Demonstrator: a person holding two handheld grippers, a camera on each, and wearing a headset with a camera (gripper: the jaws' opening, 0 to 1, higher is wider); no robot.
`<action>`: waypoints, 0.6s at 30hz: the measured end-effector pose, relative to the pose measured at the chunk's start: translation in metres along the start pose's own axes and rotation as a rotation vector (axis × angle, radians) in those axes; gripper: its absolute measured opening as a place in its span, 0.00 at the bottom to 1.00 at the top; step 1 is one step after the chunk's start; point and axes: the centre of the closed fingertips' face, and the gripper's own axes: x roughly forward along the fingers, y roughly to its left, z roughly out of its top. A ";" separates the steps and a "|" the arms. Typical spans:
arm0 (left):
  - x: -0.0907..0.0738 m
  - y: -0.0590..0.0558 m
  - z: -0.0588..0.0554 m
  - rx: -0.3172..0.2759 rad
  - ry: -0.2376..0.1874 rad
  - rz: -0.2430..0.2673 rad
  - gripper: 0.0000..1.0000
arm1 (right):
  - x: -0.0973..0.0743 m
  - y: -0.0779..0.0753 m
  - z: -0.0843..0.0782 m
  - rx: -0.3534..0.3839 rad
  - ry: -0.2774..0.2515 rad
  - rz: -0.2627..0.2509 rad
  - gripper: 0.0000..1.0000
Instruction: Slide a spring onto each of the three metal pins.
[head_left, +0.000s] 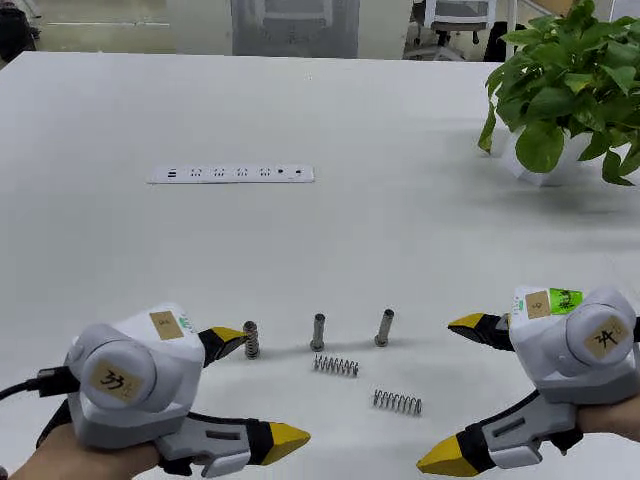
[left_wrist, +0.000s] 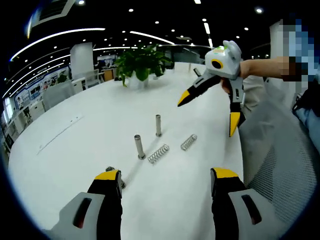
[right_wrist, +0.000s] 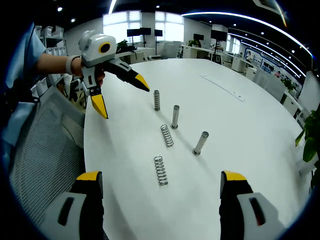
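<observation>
Left tongs (head_left: 265, 385) and right tongs (head_left: 445, 392) both gape wide and hold nothing, low over the white table (head_left: 300, 240). Of the 3 smooth steel pins standing between them, the left pin (head_left: 251, 340) is already sleeved in coils, while the middle pin (head_left: 318, 331) and right pin (head_left: 384, 327) are bare. You have 2 thin wire springs lying just in front: the far spring (head_left: 336, 366) beside the middle pin, the near spring (head_left: 397, 402) closer to you. Pinch 1 lightly at mid-length so the coils don't squash, tip it upright, and lower it squarely over a bare pin.
</observation>
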 end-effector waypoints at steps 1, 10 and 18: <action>0.003 -0.001 0.001 0.013 0.012 -0.011 0.74 | 0.000 -0.001 0.000 0.002 -0.002 -0.002 0.99; 0.025 -0.003 0.005 0.081 0.095 -0.066 0.62 | -0.002 0.001 -0.006 0.018 -0.012 -0.008 0.98; 0.050 0.002 0.003 0.157 0.219 -0.097 0.48 | -0.009 0.004 -0.009 0.036 -0.018 -0.015 0.97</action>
